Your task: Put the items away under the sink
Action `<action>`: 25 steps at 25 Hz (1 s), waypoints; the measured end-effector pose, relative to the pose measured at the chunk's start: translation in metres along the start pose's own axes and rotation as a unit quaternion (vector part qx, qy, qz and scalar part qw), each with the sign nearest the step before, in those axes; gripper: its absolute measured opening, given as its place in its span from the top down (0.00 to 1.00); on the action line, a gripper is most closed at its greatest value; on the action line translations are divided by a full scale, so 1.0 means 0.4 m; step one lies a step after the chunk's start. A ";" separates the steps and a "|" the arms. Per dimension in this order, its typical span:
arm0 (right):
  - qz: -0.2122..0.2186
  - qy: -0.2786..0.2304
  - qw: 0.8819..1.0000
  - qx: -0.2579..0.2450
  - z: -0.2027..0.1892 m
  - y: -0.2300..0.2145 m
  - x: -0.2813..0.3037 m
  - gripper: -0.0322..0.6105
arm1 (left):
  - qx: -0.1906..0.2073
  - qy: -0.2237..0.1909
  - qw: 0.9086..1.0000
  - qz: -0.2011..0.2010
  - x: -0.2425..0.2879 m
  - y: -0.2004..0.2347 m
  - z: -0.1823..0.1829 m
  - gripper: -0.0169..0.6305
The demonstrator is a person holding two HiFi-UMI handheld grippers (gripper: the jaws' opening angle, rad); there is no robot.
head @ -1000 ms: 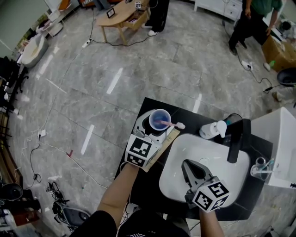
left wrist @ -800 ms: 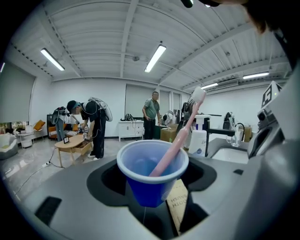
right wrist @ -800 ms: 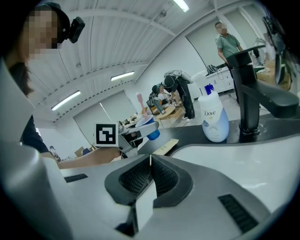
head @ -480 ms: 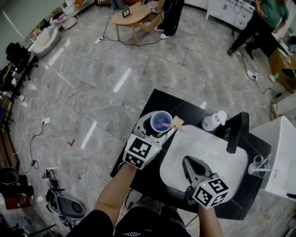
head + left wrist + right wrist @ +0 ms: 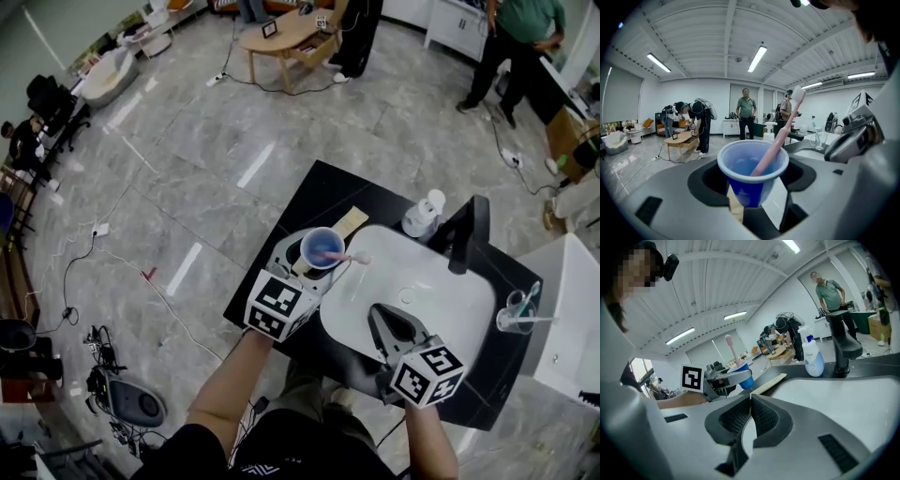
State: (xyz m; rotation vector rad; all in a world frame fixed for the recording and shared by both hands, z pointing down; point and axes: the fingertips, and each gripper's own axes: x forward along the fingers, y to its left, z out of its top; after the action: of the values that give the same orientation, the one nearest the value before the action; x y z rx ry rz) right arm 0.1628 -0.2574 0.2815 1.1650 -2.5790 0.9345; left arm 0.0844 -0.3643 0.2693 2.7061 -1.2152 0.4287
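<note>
My left gripper is shut on a blue plastic cup that holds a pink toothbrush. I hold the cup lifted over the front left corner of the black counter, beside the white sink basin. My right gripper hangs over the near part of the basin, jaws shut with nothing between them. In the right gripper view the cup shows to the left with the toothbrush standing out of it.
A wooden strip lies on the counter behind the cup. A white pump bottle and a black tap stand at the basin's back. A clear glass with a toothbrush sits at the right. People stand beyond.
Both grippers have drawn back toward me and risen a little. The cup with the toothbrush came away with the left gripper, and the wooden strip is now uncovered on the counter.
</note>
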 end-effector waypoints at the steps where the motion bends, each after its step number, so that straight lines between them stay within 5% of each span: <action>1: 0.002 0.001 1.000 -0.004 -0.003 0.007 -0.014 0.89 | -0.004 0.000 1.000 0.002 -0.014 -0.014 -0.002 0.49; 25: 0.093 0.023 0.993 -0.063 -0.143 0.202 -0.244 0.89 | -0.030 0.002 0.997 0.072 -0.372 -0.315 -0.090 0.50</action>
State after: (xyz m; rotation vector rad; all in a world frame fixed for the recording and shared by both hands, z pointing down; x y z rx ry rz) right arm 0.1649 -0.1219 0.2508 0.8730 -2.6995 0.8080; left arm 0.0775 -0.1667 0.2549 2.5767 -1.4050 0.4086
